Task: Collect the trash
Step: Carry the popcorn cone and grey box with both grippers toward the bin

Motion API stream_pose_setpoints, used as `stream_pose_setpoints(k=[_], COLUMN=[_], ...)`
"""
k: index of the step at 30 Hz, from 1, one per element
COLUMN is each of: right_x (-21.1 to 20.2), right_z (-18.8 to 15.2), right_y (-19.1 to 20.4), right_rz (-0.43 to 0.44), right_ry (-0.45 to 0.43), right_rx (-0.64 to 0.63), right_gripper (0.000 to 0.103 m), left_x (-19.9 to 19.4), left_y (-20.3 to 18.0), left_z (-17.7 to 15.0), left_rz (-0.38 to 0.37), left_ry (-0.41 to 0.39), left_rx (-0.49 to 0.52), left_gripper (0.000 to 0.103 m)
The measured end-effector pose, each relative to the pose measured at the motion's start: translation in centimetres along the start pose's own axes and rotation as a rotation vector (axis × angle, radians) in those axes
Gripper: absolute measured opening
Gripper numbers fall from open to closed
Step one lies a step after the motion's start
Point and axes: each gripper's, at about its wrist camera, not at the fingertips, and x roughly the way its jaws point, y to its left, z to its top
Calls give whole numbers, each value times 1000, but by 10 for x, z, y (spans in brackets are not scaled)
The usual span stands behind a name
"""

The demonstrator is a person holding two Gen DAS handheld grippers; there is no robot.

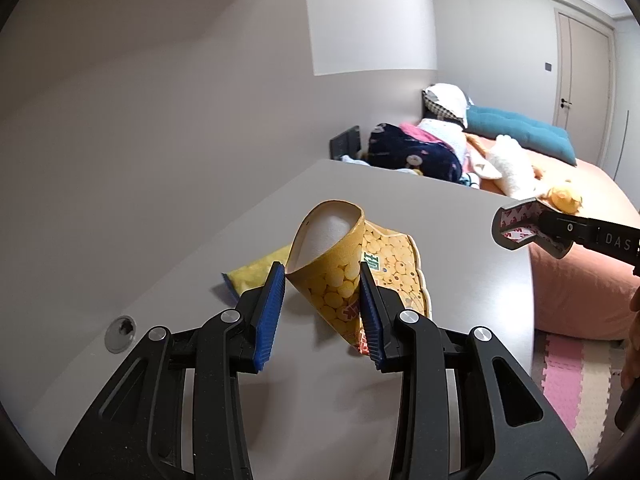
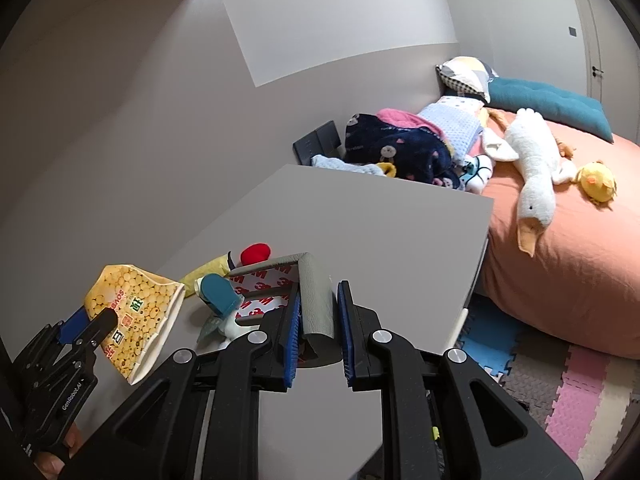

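Note:
A squashed yellow paper cup (image 1: 332, 280) printed with round beans is lifted over the grey table (image 1: 460, 248), and my left gripper (image 1: 322, 276) is shut on it, blue pads (image 1: 272, 304) pressing both sides. The right wrist view shows that cup (image 2: 136, 304) at lower left in the left gripper (image 2: 86, 320). My right gripper (image 2: 320, 292) is shut on a grey foam corner guard (image 2: 316, 304) with red-lettered white backing tape (image 2: 260, 288). From the left wrist view the guard (image 1: 516, 228) sticks out of the right gripper (image 1: 536, 226) at the right edge.
On the table lie a yellow wrapper (image 2: 208, 270), a red item (image 2: 255, 253), a teal piece (image 2: 220, 294) and a round cable hole (image 1: 119, 330). Beyond the table's far edge is an orange bed (image 2: 568, 264) with plush toys, clothes and a teal cushion. Foam mats (image 2: 580, 400) cover the floor.

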Motion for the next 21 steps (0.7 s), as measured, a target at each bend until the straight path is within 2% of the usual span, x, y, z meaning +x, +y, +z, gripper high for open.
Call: stream_pose_setpoints(k=[21], right_x=[-62], right_z=[-30], right_y=[-54], right_rz=[-76], right_ry=[-46], right_rx=[51], right_gripper=[19], left_x=[-20], left_y=[-76], left_z=[-13], left_rz=[-137], left_ry=[6], left_rx=[70], left_gripper=[36])
